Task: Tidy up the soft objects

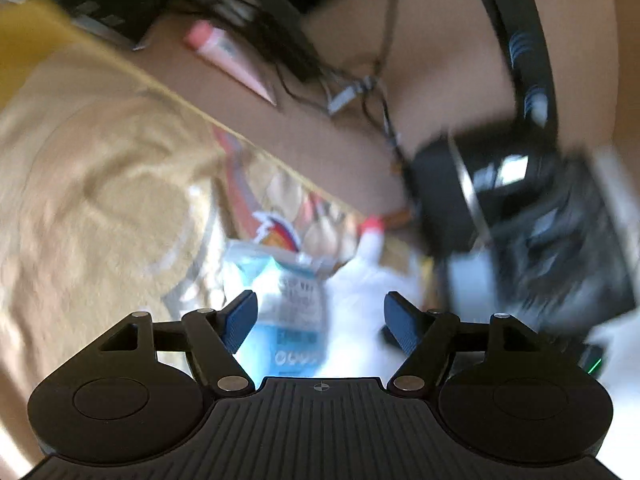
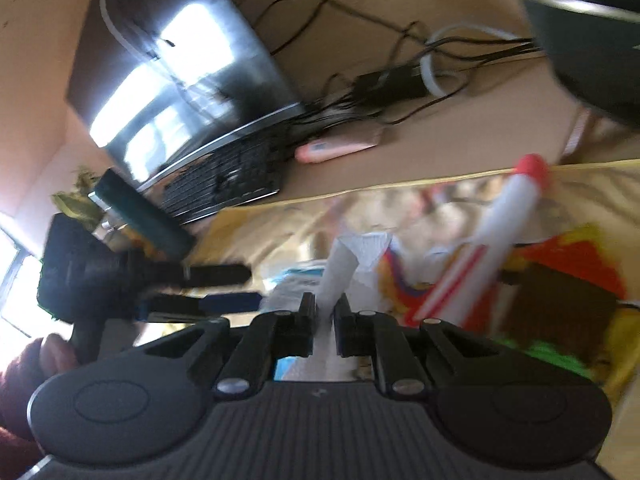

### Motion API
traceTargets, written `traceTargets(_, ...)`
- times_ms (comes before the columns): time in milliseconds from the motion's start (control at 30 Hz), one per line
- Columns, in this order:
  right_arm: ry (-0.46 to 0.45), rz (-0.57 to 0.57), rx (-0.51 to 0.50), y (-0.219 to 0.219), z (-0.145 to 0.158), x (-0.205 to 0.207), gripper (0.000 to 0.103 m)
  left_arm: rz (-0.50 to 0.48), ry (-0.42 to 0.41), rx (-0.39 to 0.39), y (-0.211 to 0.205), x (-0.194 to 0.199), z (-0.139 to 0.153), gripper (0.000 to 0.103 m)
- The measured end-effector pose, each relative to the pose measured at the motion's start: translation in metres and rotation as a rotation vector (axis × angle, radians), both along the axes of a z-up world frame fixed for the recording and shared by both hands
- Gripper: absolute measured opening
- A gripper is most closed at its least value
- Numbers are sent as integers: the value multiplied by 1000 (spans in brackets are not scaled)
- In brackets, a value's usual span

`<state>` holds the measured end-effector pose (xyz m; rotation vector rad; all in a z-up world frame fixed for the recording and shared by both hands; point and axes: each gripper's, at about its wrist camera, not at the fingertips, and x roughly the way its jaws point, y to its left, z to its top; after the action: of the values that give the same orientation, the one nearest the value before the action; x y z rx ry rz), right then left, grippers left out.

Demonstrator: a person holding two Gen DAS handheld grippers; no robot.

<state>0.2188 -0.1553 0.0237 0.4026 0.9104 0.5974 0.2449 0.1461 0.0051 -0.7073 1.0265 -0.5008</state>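
Note:
A blue and white soft packet (image 1: 296,312) lies on a yellow printed cloth (image 1: 80,168), right in front of my left gripper (image 1: 320,320). The left gripper is open, its blue pads (image 1: 240,320) apart and empty. Beside the packet lies a white tube with a red cap (image 1: 372,248). In the right wrist view my right gripper (image 2: 325,316) is shut on a pale strip (image 2: 338,276) that looks like the packet's (image 2: 292,284) edge. The white tube (image 2: 480,248) lies just right of it, and the left gripper (image 2: 252,286) reaches in from the left. Both views are blurred.
A pink tube (image 2: 336,146) lies on the brown desk past the cloth's edge. Behind it are a black keyboard (image 2: 224,180), a monitor (image 2: 180,64) and tangled cables (image 2: 400,80). A sleeve and hand (image 2: 36,364) show at lower left. The right gripper's black body (image 1: 520,220) fills the right side.

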Motion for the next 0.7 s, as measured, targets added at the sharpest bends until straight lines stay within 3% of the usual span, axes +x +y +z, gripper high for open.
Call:
traceTargets(100,3,-55,-29,-9,6,-2,13,-58,-32,98,-14,1,4,79)
traceTargets(233,26,-141,-32,-19,11,-6,13,-21,-21,214,-5,-11,12,86)
traceTargets(300,23,-169,-28,-18,17,-10,13,-13,26,179,2,-22,10,93)
traceTargets(400,-4,-198,-49,-12,24,-16,13,-51,127,74,0,-33,-7,93)
traceTargets(500,5,-219,-42,-10,27,-19,13,-44,205,28,-12,-33,-29,93)
traceTargets(600,-9,-167,-50,-8,33,-19,13,12,193,33,-22,-29,-33,93)
traceTargets(700,-41,-119,-55,-10,38,-13,13,23,113,102,-36,-25,-26,87)
